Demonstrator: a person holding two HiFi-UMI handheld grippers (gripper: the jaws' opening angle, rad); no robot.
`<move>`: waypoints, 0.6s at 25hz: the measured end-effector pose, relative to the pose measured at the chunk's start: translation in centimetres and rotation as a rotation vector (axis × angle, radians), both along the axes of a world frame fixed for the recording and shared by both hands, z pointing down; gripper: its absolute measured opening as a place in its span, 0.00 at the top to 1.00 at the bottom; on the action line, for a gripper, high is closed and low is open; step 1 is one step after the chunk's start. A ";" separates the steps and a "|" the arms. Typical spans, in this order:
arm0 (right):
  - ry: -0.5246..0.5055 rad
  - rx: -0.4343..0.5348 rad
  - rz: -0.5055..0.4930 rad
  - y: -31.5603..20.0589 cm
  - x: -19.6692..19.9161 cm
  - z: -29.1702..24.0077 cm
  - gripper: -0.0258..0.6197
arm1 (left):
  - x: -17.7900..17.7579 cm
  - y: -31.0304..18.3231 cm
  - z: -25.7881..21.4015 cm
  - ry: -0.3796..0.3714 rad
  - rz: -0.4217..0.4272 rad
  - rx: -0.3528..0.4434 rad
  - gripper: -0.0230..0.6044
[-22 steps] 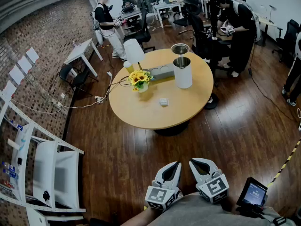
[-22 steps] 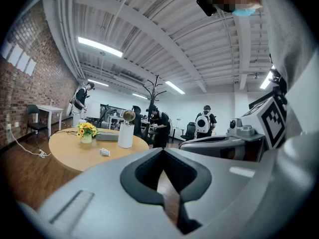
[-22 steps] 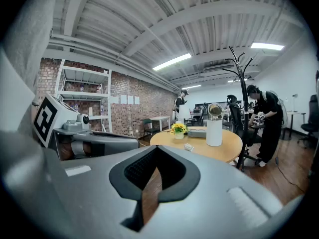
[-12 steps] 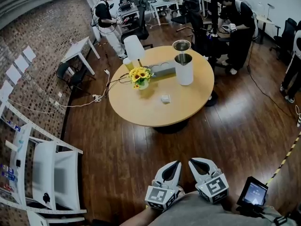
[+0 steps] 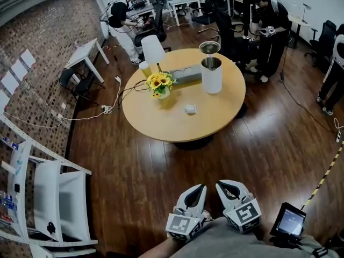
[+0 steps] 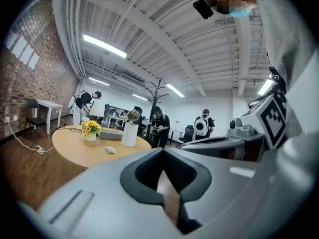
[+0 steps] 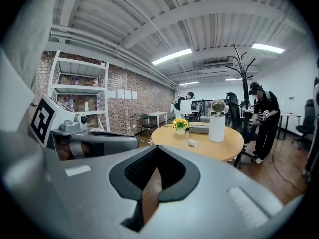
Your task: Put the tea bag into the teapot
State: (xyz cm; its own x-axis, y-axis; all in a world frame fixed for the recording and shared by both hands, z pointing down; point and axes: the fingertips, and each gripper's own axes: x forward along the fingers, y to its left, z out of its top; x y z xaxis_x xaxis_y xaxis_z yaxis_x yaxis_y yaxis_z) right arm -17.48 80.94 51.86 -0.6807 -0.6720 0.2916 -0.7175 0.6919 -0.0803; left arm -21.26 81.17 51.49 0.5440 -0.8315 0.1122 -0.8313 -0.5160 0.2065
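Standing on a dark wooden floor (image 5: 134,176), well back from the round light-wood desk (image 5: 172,125). Holding the left hand-held gripper (image 5: 200,188) and the right hand-held gripper (image 5: 222,185) low against the body, side by side, tips pointing towards the desk. Both with jaws closed tip to tip and nothing clamped, only floorboards showing through the sliver behind the tips. Near the middle of the desk, a little towards its near edge: the small white square tea bag (image 5: 190,109), lying flat and alone, far from either hand-held gripper. Towards the far right edge: the tall white cylindrical teapot (image 5: 212,79), upright, with its round metal lid (image 5: 208,48) tipped up and the mouth open, well apart from the tea bag. Towards the left edge: a bunch of yellow sunflowers in a small white vase (image 5: 157,85). Between the flowers and the teapot: a flat grey box (image 5: 188,75). By the far edge: a white lampshade (image 5: 152,50) with a yellow cup (image 5: 145,67) just beside it. Along the brick wall at the left: a white metal shelf rack (image 5: 43,198). Beyond the desk: several people among office desks and chairs.
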 end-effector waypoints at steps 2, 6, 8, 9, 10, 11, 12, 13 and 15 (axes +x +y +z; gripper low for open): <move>0.004 0.025 -0.003 -0.7 -0.2 -0.1 0.95 | -0.2 -0.6 -0.1 -0.001 -0.005 0.017 0.96; -0.023 0.056 -0.009 -2.8 -0.4 0.2 0.95 | -0.6 -2.4 0.3 -0.003 -0.023 0.003 0.96; -0.018 0.053 -0.016 -4.4 -0.3 0.2 0.95 | -0.6 -3.8 0.5 -0.011 -0.036 0.005 0.96; -0.028 0.051 -0.022 -5.2 -0.3 0.4 0.95 | -0.6 -4.6 0.6 -0.020 -0.043 0.008 0.96; -0.042 0.048 -0.028 -6.1 -0.4 0.6 0.95 | -0.6 -5.6 0.7 -0.030 -0.052 0.004 0.96; -0.051 0.047 -0.033 -7.2 -0.3 0.8 0.95 | -0.6 -6.6 0.8 -0.038 -0.061 -0.003 0.96; -0.053 0.049 -0.037 -8.3 -0.2 0.8 0.95 | -0.5 -7.6 1.0 -0.042 -0.066 -0.005 0.96; -0.049 0.053 -0.042 -9.6 -0.1 0.8 0.95 | -0.3 -8.8 1.0 -0.043 -0.069 -0.004 0.96; -0.052 0.063 -0.055 -12.1 0.2 0.5 0.95 | 0.1 -11.3 0.9 -0.047 -0.077 0.000 0.96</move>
State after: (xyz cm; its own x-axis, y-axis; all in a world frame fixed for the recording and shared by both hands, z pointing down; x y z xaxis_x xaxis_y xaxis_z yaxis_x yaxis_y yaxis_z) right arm -17.30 68.86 52.41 -0.7304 -0.6490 0.2130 -0.6741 0.7351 -0.0718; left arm -21.16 69.89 52.38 0.4727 -0.8706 0.1363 -0.8773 -0.4503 0.1662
